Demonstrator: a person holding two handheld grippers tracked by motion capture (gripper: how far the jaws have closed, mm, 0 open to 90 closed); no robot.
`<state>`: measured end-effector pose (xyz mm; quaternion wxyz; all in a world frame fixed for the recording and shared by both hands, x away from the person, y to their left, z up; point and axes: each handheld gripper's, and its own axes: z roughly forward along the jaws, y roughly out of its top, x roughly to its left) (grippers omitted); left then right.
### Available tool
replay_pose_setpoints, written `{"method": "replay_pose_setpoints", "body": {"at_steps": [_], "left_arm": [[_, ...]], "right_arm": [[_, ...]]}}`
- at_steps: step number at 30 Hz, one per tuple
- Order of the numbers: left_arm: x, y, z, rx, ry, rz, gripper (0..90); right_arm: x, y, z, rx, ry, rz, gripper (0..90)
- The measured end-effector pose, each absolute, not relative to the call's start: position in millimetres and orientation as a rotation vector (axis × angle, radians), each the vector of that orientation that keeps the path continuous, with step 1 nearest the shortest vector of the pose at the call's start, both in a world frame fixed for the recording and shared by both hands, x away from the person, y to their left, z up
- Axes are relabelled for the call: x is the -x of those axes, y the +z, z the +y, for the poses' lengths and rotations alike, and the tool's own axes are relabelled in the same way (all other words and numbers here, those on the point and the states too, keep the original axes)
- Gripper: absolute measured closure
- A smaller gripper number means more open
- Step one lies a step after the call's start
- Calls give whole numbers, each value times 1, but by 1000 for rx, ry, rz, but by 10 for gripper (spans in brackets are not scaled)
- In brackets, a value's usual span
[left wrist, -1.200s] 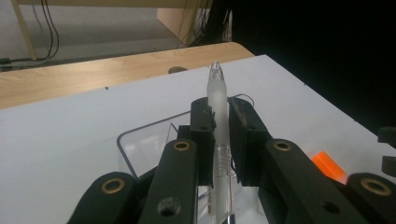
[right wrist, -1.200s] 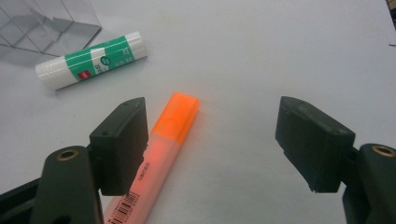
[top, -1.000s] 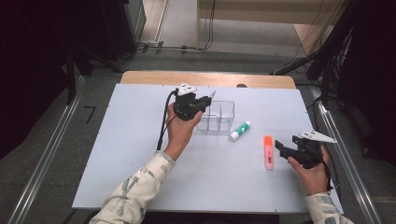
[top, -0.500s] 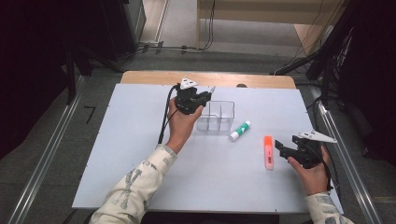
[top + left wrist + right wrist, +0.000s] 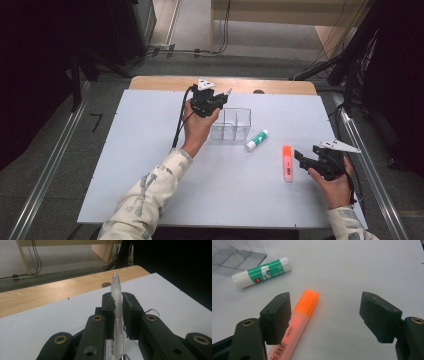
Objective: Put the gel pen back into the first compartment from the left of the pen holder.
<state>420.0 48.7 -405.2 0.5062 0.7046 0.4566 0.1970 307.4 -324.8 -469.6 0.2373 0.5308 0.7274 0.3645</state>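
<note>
Left gripper: held up at the far middle of the table, just left of the clear box and at its far left corner; black cable trails down along the forearm toward the near side.
Left jaws: pinched on a translucent pen; both black pads press its barrel.
Pen: runs along the line of the jaws, capped tip pointing away past the pads toward the far wooden edge; spring of its mechanism shows through the barrel between the jaw arms. In the high view it is a thin sliver sticking out of the gripper at the box's far left corner.
Clear box: transparent organiser with inner dividers, far middle of the table; compartments look bare as far as the high view shows.
Glue stick: white with green label, lying flat just right of the box on the near side, apart from it.
Orange highlighter: lying flat on the right part of the table, cap end pointing far.
Right gripper: low at the near right, just right of the highlighter.
Right jaws: spread wide, nothing between the pads; the left pad sits just beside the highlighter's body, contact not clear.
Table: white sheet over a wooden top, wood showing as a strip along the far edge.
</note>
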Motion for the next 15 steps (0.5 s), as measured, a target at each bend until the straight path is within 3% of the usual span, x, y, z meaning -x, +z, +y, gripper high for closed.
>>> {"method": "replay_pose_setpoints", "body": {"at_steps": [15], "left_arm": [[-435,-404,36,-1719,492,1087,813]], "right_arm": [[-307,-469,-325,-1456,1009,1990,244]]}}
